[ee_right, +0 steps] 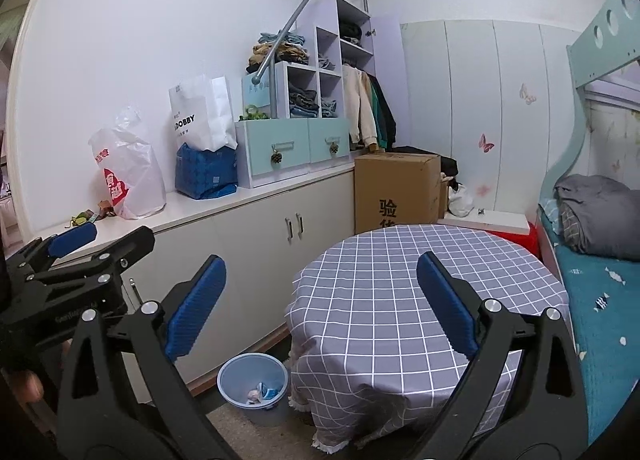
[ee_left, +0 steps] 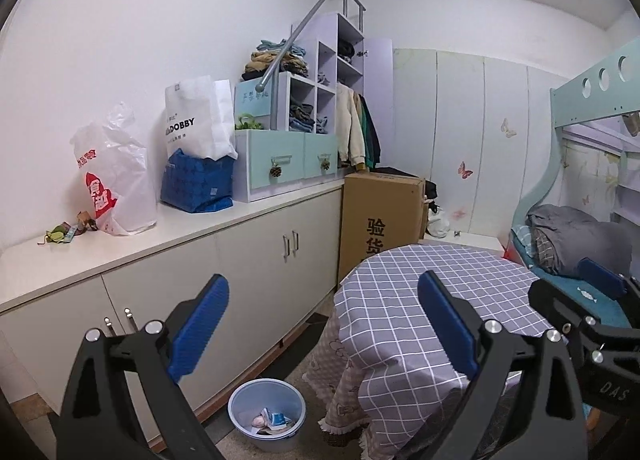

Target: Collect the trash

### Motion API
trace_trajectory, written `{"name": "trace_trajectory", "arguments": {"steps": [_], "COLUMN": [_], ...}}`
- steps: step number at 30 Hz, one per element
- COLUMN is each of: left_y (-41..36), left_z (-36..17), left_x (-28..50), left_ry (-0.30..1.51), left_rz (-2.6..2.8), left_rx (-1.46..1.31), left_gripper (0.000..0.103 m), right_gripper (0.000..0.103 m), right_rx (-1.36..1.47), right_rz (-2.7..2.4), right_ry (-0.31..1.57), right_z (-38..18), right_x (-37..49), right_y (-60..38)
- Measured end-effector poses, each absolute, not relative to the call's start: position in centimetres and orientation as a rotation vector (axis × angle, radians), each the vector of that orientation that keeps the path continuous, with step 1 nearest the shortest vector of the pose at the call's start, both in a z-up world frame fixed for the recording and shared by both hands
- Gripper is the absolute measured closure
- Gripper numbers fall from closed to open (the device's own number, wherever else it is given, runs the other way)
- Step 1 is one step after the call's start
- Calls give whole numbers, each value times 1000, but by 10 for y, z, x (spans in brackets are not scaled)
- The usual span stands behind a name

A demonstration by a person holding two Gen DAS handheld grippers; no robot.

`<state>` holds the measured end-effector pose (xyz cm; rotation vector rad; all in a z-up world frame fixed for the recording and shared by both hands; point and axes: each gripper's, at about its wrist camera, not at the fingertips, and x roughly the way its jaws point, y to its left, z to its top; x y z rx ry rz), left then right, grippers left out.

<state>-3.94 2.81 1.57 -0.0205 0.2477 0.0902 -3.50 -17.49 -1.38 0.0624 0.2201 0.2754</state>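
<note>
The bin stands on the floor between the round table and the long cabinet, just beside the table's hanging cloth. Trash lies in its bottom: crumpled wrappers, pink, white and blue, too small to tell apart. On the cabinet top, well to the left of the table, a few small scraps sit beside a white plastic bag; what they are is hard to make out. The table's far edge hides the lower part of a cardboard box.

The left gripper points almost level over the table's near edge, jaws spread wide with nothing between them. The right gripper hangs the same way above the table, jaws wide apart and empty. Fingertips of a hand show blurred at the right view's left edge.
</note>
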Motion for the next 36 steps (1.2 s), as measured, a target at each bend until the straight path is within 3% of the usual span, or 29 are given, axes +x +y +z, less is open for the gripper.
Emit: {"name": "trace_trajectory", "arguments": {"steps": [36], "left_y": [18], "left_z": [14], "left_x": [-41], "left_ry": [227], "left_rz": [62], "left_rx": [6], "left_gripper": [10], "right_gripper": [8], "right_rx": [28], "right_rz": [245], "right_ry": [216], "right_z": [-18], "right_x": [-41], "right_y": [-172]}}
